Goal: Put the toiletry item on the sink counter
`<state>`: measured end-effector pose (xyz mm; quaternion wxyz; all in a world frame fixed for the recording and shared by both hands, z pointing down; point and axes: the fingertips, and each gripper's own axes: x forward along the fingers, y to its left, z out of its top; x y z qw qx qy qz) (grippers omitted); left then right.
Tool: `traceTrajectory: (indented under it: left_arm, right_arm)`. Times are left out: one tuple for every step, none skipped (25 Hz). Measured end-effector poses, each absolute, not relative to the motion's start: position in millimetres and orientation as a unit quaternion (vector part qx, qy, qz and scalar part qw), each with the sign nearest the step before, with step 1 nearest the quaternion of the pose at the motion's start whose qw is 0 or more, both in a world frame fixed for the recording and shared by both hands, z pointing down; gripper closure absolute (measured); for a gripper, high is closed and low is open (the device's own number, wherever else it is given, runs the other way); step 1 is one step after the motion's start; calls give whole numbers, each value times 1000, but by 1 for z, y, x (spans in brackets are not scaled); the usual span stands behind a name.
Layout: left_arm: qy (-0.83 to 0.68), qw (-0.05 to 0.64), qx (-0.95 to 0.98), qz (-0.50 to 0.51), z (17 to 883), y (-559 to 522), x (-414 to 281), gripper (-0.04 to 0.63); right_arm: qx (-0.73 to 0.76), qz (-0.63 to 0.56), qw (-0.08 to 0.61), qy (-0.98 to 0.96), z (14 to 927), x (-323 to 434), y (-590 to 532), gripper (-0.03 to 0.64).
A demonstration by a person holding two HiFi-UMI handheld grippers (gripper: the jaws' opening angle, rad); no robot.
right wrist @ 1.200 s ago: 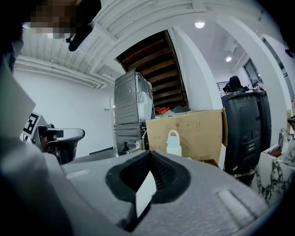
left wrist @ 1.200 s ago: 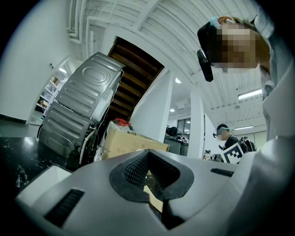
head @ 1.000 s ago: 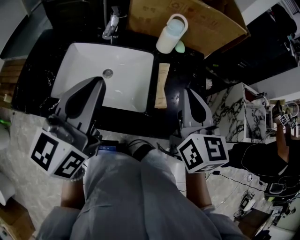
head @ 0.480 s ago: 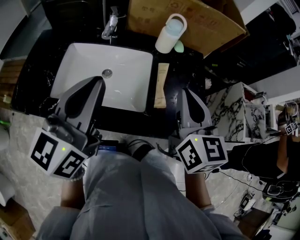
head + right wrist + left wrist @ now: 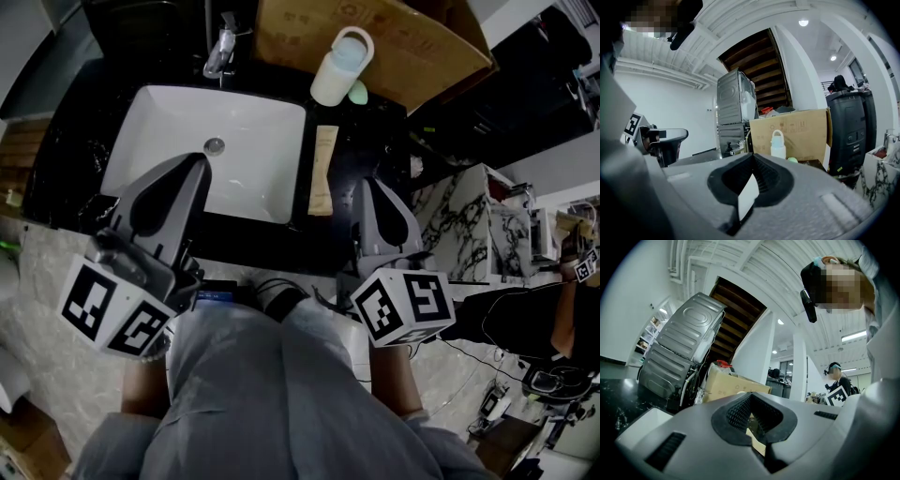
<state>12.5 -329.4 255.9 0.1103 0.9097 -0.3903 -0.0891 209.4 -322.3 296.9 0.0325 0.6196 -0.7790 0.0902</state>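
The toiletry item is a flat tan tube. It lies lengthwise on the black sink counter, just right of the white basin. My left gripper hangs over the basin's front left part, jaws shut and empty. My right gripper is over the counter's front right, a little right of the tube's near end and apart from it, also shut with nothing in it. In the left gripper view the jaws meet at the tip, as they do in the right gripper view.
A white bottle with a loop handle stands at the counter's back beside a small green object, with a cardboard box behind. The faucet is behind the basin. A marble-patterned cabinet stands to the right.
Both grippers and the tube stay where they were. Only a person at the far right edge has shifted a marked gripper downward.
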Motion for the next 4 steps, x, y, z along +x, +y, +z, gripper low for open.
traceTrajectory:
  left_arm:
    - [-391,111,910,-89,256,-330,12,592]
    - [-391,111,909,-89,256,-330,12,592]
    - [-391,111,909,-90,255,-331,12,592]
    - [-391,111,909,-90,255,-331,12,592]
  right_arm:
    - [619,90,32,-779,297,209,-323,620]
    - [619,91,32,-779,297,209,-323,620]
    - [619,91,32,-780,297,209,-324,620]
    - [619,91,32,-780,297,209,-324,620]
